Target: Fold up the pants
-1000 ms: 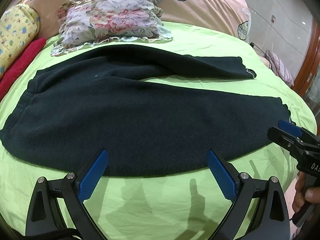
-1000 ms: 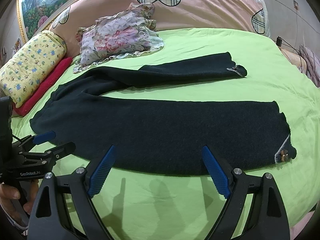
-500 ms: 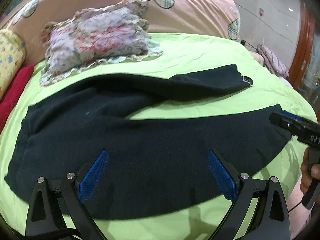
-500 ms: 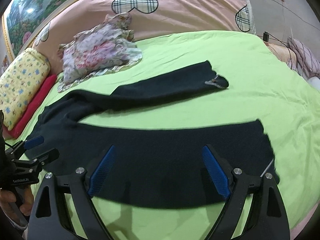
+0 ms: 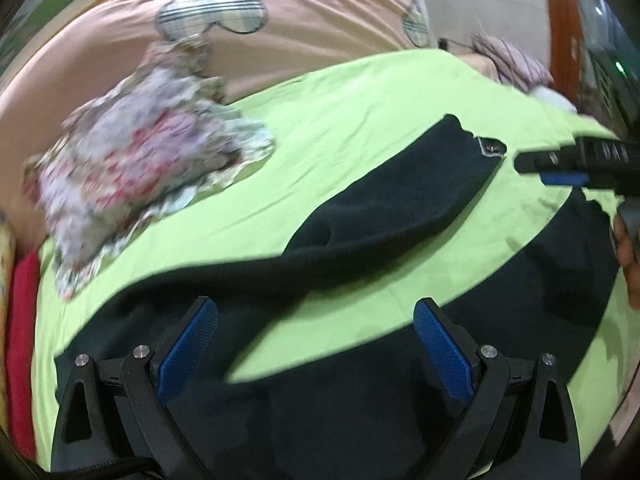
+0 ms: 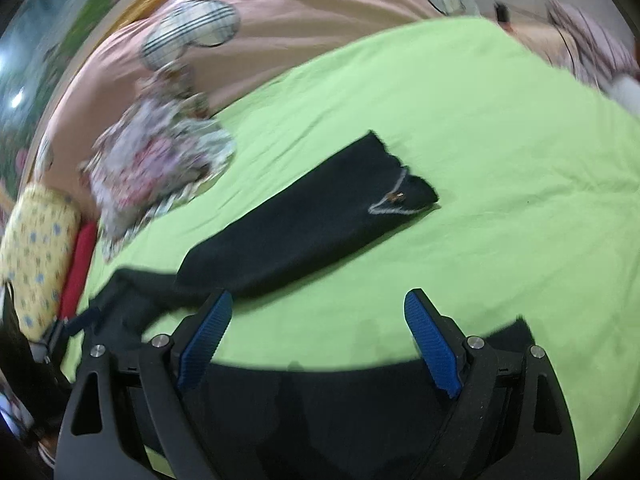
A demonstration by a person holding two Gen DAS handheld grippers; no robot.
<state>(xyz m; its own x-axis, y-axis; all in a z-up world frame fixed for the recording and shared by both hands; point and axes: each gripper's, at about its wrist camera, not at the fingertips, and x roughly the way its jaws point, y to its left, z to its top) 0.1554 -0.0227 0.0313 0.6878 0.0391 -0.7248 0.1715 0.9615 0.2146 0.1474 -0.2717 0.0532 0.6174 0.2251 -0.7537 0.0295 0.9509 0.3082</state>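
Dark pants (image 5: 380,208) lie spread on the green bed sheet (image 5: 360,96), legs apart in a V. The far leg ends in a cuff with a small tag (image 5: 490,148). My left gripper (image 5: 316,344) is open and hangs over the near leg and crotch area, nothing between its blue pads. My right gripper (image 6: 318,340) is open too, above the near leg (image 6: 320,400) with the far leg (image 6: 304,224) ahead. The right gripper also shows at the right edge of the left wrist view (image 5: 560,168), held by a hand (image 5: 628,248).
A floral folded cloth (image 5: 136,168) lies on the sheet at the back left, in front of a pink quilt (image 5: 260,12). A yellow patterned pillow (image 6: 36,248) and a red cloth (image 6: 80,264) sit at the left. Both views are motion-blurred.
Both grippers have moved forward over the pants toward the far leg. The near leg now lies under them. Both stay open.
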